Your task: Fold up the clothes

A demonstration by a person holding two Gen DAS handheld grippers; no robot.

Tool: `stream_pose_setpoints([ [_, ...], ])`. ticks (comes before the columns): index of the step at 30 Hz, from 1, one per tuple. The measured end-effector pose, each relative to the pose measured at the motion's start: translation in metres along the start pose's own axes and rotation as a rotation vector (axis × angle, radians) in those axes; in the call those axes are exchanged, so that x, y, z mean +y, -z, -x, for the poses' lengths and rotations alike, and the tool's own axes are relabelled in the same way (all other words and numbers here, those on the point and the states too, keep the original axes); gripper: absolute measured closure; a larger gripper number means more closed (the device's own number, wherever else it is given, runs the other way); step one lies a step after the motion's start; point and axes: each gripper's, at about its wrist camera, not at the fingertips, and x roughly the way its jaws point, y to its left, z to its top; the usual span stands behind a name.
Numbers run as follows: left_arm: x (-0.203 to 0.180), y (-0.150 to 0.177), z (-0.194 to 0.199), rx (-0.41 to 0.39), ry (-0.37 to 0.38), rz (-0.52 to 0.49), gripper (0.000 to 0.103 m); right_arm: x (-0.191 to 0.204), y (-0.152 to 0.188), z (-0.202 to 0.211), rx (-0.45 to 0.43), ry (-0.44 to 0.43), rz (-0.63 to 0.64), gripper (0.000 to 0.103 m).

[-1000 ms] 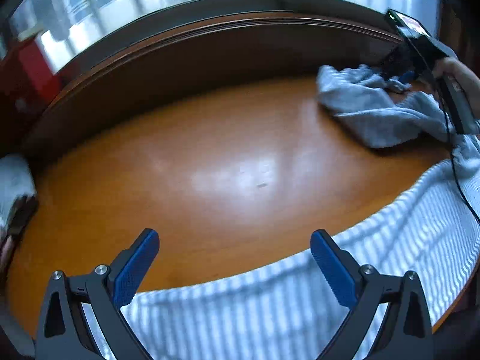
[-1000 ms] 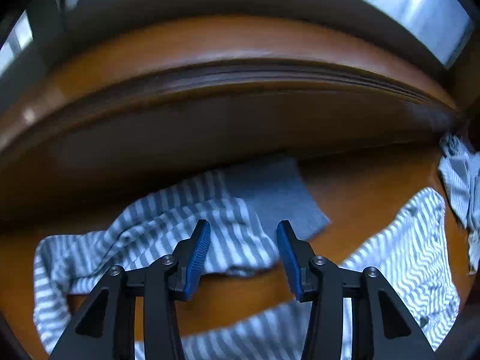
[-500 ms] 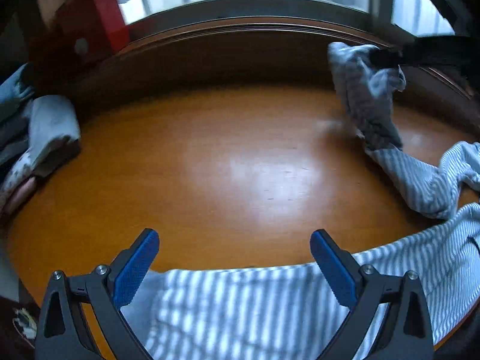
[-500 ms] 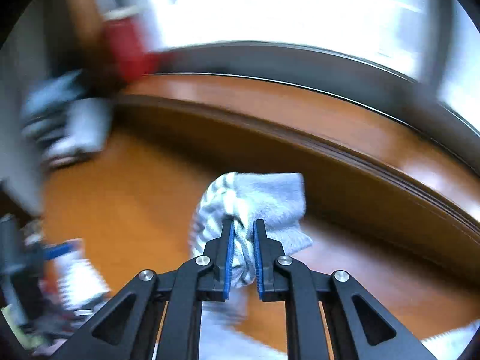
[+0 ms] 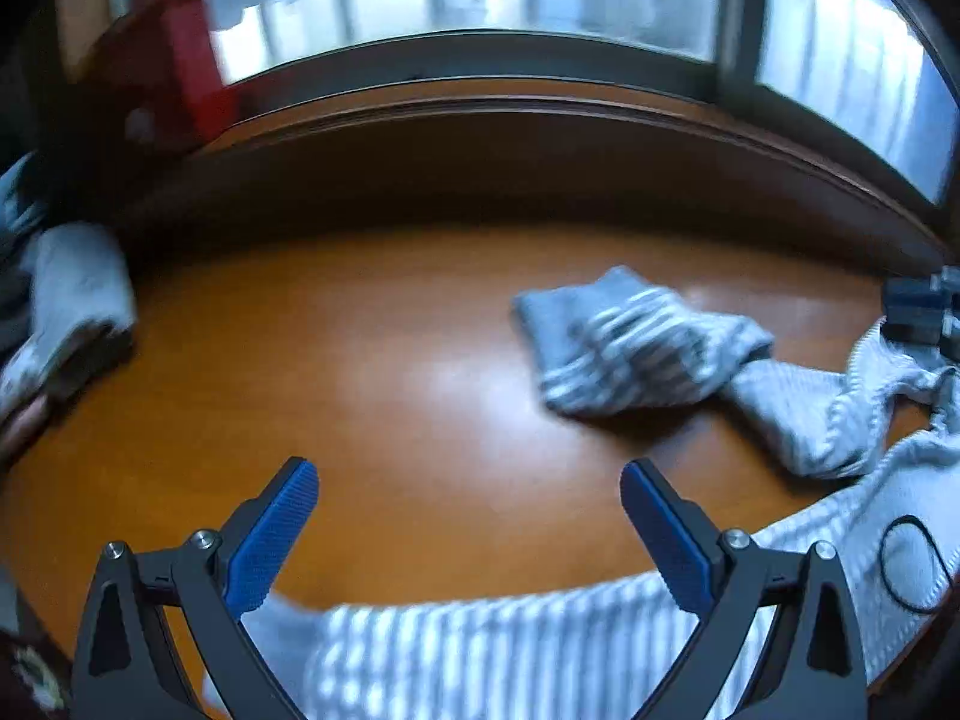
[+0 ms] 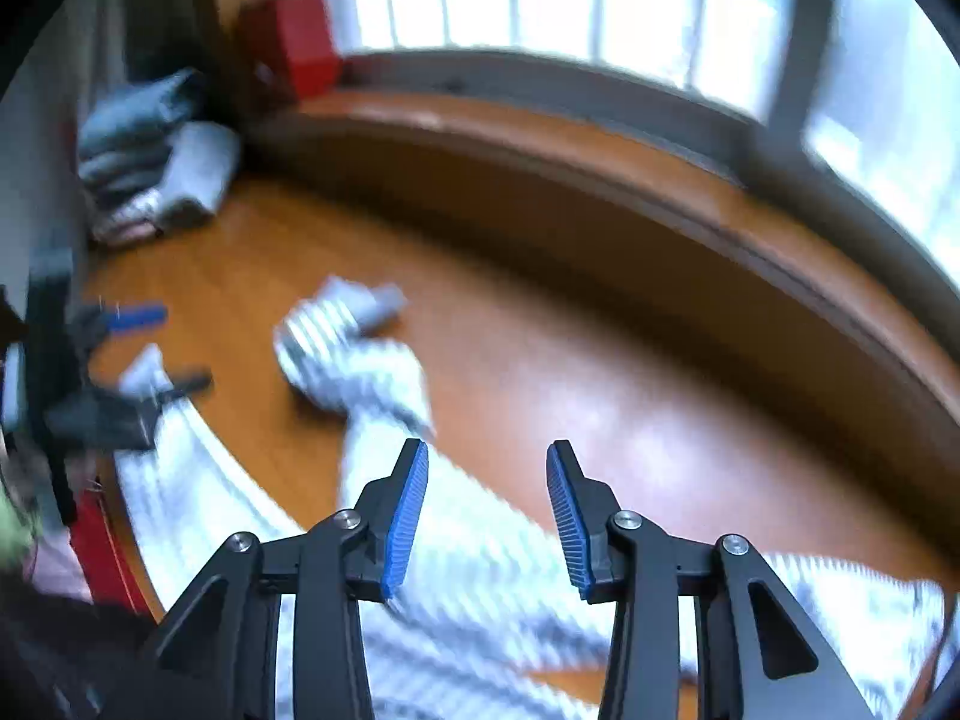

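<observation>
A grey-and-white striped garment (image 5: pixel 636 348) lies on the orange wooden table (image 5: pixel 390 396), its sleeve end bunched at centre right and its body (image 5: pixel 492 654) draped along the near edge. My left gripper (image 5: pixel 468 510) hovers open over bare wood, holding nothing. In the right wrist view the same garment (image 6: pixel 354 360) trails from a crumpled end towards me under my right gripper (image 6: pixel 487 498), which stands open and empty above the striped cloth. The left gripper (image 6: pixel 120 354) shows blurred at that view's left edge.
A stack of folded clothes (image 6: pixel 156 174) sits at the table's far left corner, also seen as folded clothes (image 5: pixel 66 312). A red box (image 6: pixel 294 42) stands on the wooden window ledge (image 6: pixel 660 192). The raised ledge runs along the table's far side.
My right gripper has let go of the sleeve it held lifted half a second ago and opened. The sleeve now lies dropped on the table nearer the middle.
</observation>
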Motion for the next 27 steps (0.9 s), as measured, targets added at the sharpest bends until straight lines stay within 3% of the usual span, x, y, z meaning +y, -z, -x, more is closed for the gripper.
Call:
stream_pose_setpoints([
  [6, -0.033, -0.024, -0.013, -0.029, 0.123, -0.056, 0.001, -0.016, 0.049, 0.006, 0.062, -0.018, -0.086, 0.059],
  [15, -0.054, -0.047, -0.058, 0.023, 0.096, -0.073, 0.001, 0.041, 0.059, -0.025, 0.070, 0.062, 0.234, 0.057],
  [19, -0.060, -0.046, -0.065, 0.027, 0.078, -0.085, 0.001, 0.040, 0.057, -0.040, 0.090, 0.037, 0.235, 0.058],
  [20, -0.062, -0.046, -0.066, 0.028, 0.073, -0.089, 0.017, 0.036, 0.056, -0.041, 0.083, 0.029, 0.210, 0.061],
  [21, -0.063, -0.045, -0.068, 0.029, 0.069, -0.092, 0.036, 0.031, 0.054, -0.041, 0.075, 0.022, 0.183, 0.079],
  [22, -0.065, -0.045, -0.070, 0.031, 0.065, -0.095, 0.058, 0.027, 0.053, -0.039, 0.062, 0.023, 0.158, 0.090],
  [23, -0.063, -0.046, -0.066, 0.029, 0.077, -0.078, 0.076, 0.024, 0.053, -0.037, 0.050, 0.019, 0.145, 0.090],
  [24, -0.061, -0.046, -0.062, 0.027, 0.091, -0.060, 0.082, 0.022, 0.053, -0.030, 0.030, 0.011, 0.139, 0.092],
  [27, -0.041, -0.051, -0.037, 0.031, 0.137, 0.068, 0.082, 0.018, 0.052, -0.003, -0.020, -0.034, 0.135, 0.093],
])
